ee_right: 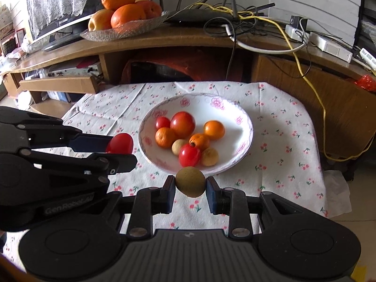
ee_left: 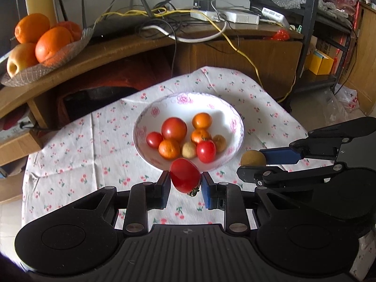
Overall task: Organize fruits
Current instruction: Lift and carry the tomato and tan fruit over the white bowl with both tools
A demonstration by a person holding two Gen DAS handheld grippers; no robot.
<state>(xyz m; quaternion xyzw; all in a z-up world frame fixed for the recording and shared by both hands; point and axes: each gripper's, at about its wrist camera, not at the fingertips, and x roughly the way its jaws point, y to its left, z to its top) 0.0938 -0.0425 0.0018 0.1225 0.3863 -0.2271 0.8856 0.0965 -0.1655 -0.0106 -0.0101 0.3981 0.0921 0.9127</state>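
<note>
A white floral bowl (ee_left: 231,112) (ee_right: 246,122) sits on the cherry-print cloth and holds several fruits: red tomatoes, small oranges and brownish round fruits. My left gripper (ee_left: 185,179) is shut on a red tomato (ee_left: 185,175), held just in front of the bowl's near rim; the same tomato (ee_right: 119,143) shows at the left in the right wrist view. My right gripper (ee_right: 190,183) is shut on a brown round fruit (ee_right: 190,181), also just short of the bowl's rim. In the left wrist view that brown fruit (ee_left: 253,158) sits right of the bowl.
A wooden desk (ee_left: 131,44) curves behind the table, carrying a glass dish of large oranges and an apple (ee_left: 44,44) (ee_right: 122,16), cables, a router and power strips. The cloth-covered table (ee_left: 77,145) drops off at its edges. Shelving (ee_left: 312,35) stands at the right.
</note>
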